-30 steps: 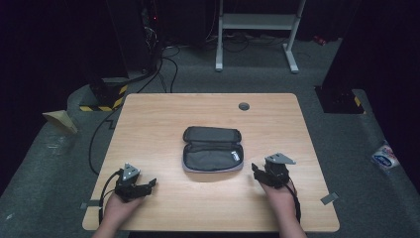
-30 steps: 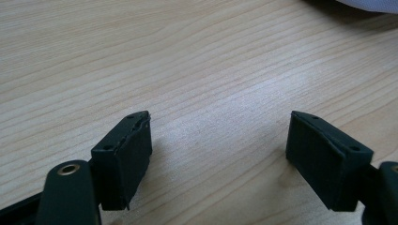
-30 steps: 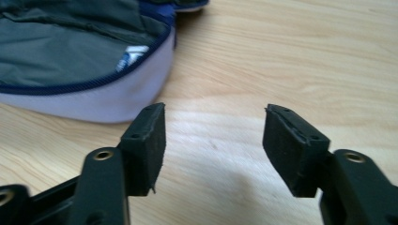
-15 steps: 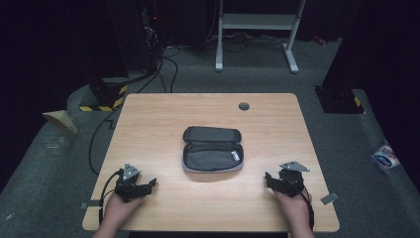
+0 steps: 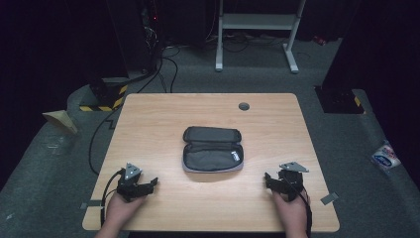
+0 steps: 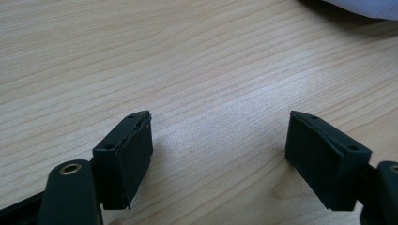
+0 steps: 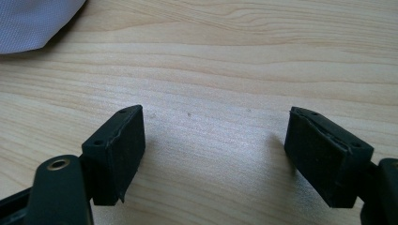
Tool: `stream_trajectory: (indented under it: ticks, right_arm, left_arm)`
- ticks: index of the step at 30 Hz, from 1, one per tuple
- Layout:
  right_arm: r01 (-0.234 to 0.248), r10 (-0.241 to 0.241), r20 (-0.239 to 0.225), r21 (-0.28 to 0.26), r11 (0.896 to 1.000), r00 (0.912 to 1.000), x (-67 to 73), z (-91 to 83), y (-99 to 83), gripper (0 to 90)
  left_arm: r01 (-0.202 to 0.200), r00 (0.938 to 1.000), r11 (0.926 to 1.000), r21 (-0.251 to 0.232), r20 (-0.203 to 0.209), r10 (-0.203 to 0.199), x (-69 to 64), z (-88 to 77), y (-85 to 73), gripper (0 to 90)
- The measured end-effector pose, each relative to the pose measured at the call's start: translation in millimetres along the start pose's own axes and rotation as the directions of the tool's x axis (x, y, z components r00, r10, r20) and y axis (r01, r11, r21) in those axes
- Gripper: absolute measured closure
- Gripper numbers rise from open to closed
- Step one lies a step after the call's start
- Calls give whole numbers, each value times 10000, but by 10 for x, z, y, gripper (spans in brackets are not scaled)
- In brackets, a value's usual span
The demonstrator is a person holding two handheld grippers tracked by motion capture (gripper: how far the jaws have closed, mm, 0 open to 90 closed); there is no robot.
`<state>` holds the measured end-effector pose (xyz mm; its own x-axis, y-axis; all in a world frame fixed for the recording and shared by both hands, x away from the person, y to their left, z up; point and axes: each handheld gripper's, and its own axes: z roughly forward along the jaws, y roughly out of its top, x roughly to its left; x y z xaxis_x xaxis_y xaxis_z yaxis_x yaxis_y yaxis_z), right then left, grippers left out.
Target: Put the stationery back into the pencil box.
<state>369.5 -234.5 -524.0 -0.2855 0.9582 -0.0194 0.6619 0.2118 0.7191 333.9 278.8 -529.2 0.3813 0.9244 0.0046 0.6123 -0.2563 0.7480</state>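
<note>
Left gripper (image 5: pixel 148 184) spread, empty | right gripper (image 5: pixel 269 180) spread, empty | pouch (image 5: pixel 213 149) lies open between, mid-table (image 5: pixel 198 213)

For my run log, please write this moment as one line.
left gripper: open, empty | right gripper: open, empty | pouch: open, table centre, untouched

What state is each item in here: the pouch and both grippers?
Grey pouch: unzipped, lying open and flat at the middle of the wooden table.
Left gripper: open, nothing between its jaws, low over the table near the front left, apart from the pouch.
Right gripper: open, nothing between its jaws, low over the table near the front right, apart from the pouch.
</note>
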Motion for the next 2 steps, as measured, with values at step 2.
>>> stream_trajectory:
  ticks: [2]
  right_arm:
    - [-14,14,-7,6,10000,10000,0,0,0,200]
  left_arm:
    - [6,10000,10000,0,-6,-6,-2,-1,0,237]
